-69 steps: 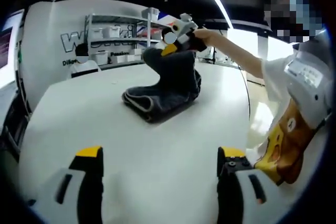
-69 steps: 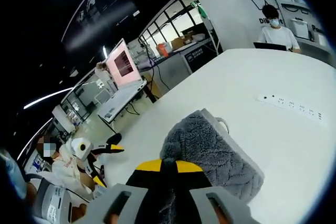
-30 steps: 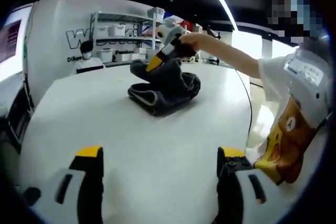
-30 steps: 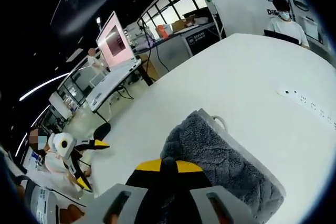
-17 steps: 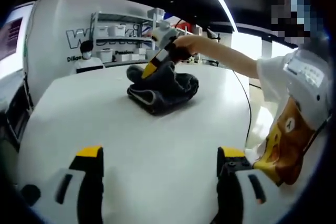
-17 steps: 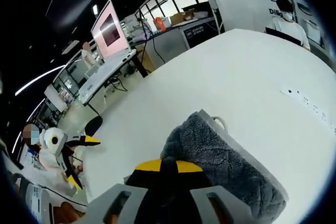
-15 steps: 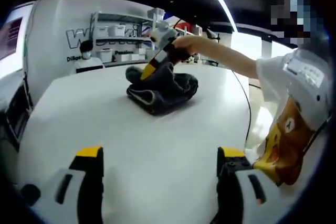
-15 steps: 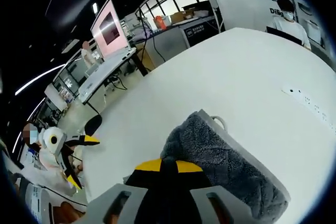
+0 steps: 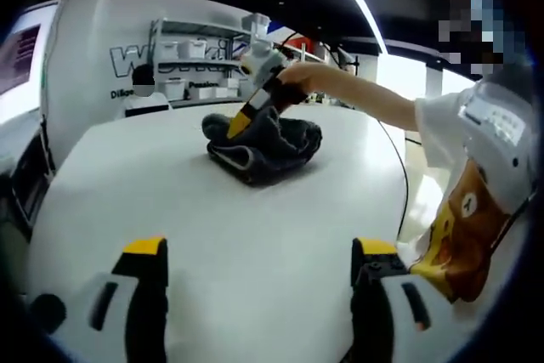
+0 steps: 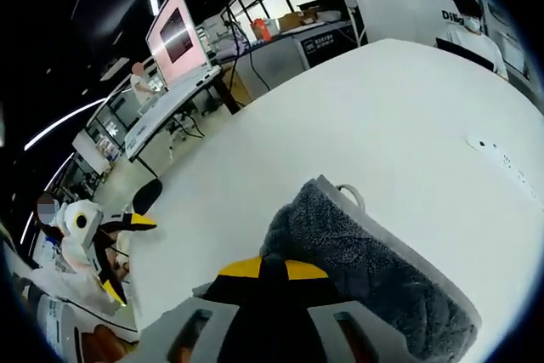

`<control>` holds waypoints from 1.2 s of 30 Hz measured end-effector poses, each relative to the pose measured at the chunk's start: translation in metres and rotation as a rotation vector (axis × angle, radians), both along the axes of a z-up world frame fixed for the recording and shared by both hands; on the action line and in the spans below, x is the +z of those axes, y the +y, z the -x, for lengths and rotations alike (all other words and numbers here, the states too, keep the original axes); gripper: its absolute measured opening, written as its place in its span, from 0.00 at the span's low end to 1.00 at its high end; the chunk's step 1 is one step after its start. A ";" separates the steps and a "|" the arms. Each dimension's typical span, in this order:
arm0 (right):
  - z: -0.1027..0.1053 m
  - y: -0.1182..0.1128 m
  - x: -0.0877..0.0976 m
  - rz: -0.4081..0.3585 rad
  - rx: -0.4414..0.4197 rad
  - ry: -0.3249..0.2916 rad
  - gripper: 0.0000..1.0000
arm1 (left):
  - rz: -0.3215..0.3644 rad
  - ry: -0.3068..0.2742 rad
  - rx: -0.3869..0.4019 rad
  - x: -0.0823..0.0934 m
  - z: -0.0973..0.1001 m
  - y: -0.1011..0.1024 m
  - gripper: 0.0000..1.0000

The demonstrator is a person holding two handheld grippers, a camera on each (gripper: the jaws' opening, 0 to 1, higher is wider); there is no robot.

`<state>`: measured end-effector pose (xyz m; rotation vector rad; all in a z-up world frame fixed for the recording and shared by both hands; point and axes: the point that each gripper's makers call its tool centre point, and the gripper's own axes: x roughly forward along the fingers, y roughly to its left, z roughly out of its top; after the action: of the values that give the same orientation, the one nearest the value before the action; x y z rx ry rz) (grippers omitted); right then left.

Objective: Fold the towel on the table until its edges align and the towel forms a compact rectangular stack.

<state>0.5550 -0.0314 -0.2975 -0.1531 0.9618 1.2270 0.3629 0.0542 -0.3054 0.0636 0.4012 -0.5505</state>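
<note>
The right claw (image 10: 265, 271) is clenched on a fold of the grey towel (image 10: 365, 269), pressing it onto the bunched stack far across the white counter (image 9: 212, 227). The person's arm (image 9: 357, 95) reaches out, angled downward. The left claw (image 9: 255, 295) is released, jaws spread, hovering above the near counter.

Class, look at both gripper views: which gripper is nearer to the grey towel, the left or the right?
Right. The right gripper is shut on the towel, down on the folded pile. The left gripper hangs open over bare table, well short of the towel.
</note>
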 end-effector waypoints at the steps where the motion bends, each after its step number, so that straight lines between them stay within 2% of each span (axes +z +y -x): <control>1: 0.000 0.000 0.000 0.003 0.001 -0.003 0.07 | 0.001 0.000 0.002 0.000 0.000 0.000 0.93; 7: 0.003 0.000 -0.001 -0.005 -0.004 0.006 0.08 | 0.003 -0.004 0.007 0.001 0.000 0.001 0.93; 10: 0.011 0.002 0.002 -0.038 0.014 0.057 0.11 | 0.000 -0.002 0.008 0.001 0.000 0.002 0.93; 13: 0.011 0.002 0.003 -0.041 0.011 0.050 0.13 | 0.001 -0.003 0.009 0.001 0.001 0.002 0.93; 17: 0.017 0.006 0.009 -0.086 0.036 0.097 0.23 | -0.002 -0.001 0.008 0.001 0.002 0.002 0.93; 21: 0.027 0.008 0.018 -0.125 0.081 0.109 0.35 | -0.003 -0.002 0.011 0.002 0.002 0.003 0.93; 23: 0.031 0.007 0.022 -0.136 0.099 0.098 0.41 | -0.004 -0.002 0.012 0.002 0.002 0.003 0.93; 30: 0.061 0.004 0.048 -0.233 0.270 -0.003 0.79 | -0.005 -0.006 0.007 0.004 0.002 0.001 0.94; 32: 0.069 -0.002 0.050 -0.220 0.316 -0.039 0.89 | -0.006 -0.007 0.008 0.005 0.001 0.001 0.94; 36: 0.078 -0.015 0.047 -0.145 0.378 -0.153 0.99 | -0.006 -0.010 0.010 0.006 0.000 0.000 0.94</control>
<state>0.4774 -0.0461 -0.2505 -0.3204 0.7259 1.6025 0.3628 0.0546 -0.2994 0.0703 0.3933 -0.5390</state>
